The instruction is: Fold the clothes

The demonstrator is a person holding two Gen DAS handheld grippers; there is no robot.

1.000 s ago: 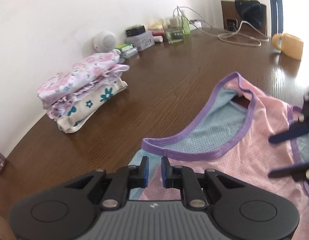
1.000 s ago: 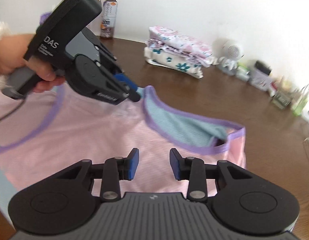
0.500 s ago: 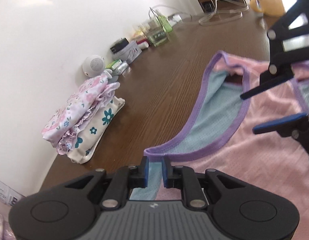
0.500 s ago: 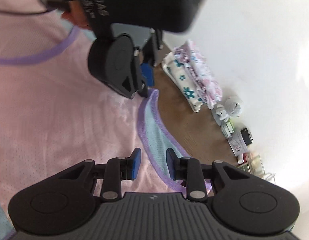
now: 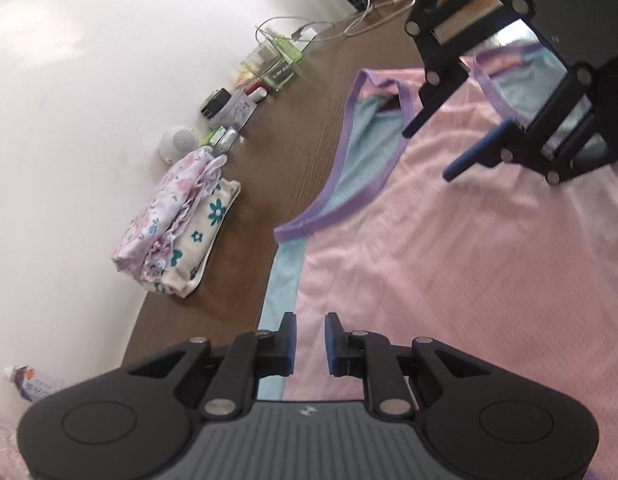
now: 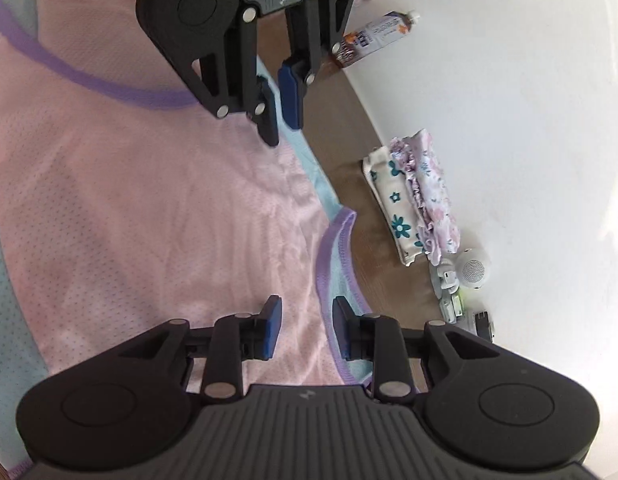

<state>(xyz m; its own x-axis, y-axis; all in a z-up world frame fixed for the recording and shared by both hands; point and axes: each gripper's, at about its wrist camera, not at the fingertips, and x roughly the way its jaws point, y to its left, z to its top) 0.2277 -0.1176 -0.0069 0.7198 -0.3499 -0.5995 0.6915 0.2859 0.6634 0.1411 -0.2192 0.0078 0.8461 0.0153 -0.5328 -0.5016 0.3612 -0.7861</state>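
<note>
Fabric lies freed: the left gripper (image 5: 309,344), which a moment ago pinched the light-blue side seam of the pink shirt (image 5: 449,264) just under the purple-trimmed armhole (image 5: 361,168), now has its pads apart with nothing between them, hanging over the seam lower down the side. The right gripper (image 6: 305,328) has swung round to face it from the shoulder end; its jaws are spread too, one pad either side of the purple trim, though whether they touch the cloth is hard to tell from this angle. The shirt itself rests flat on the brown surface (image 5: 293,120), front up, not yet folded over.

I read this as a regrip after smoothing, with both grippers lining up along the same long edge (likely to carry that side across for the first fold).

As for containers, the only clear one is a see-through box (image 5: 275,65) by the wall with small items inside, too blurred to name. Beside the shirt, apart from it, sits a stack of folded floral clothes (image 5: 177,220), and a drink bottle (image 6: 373,36) stands further along the wall.
</note>
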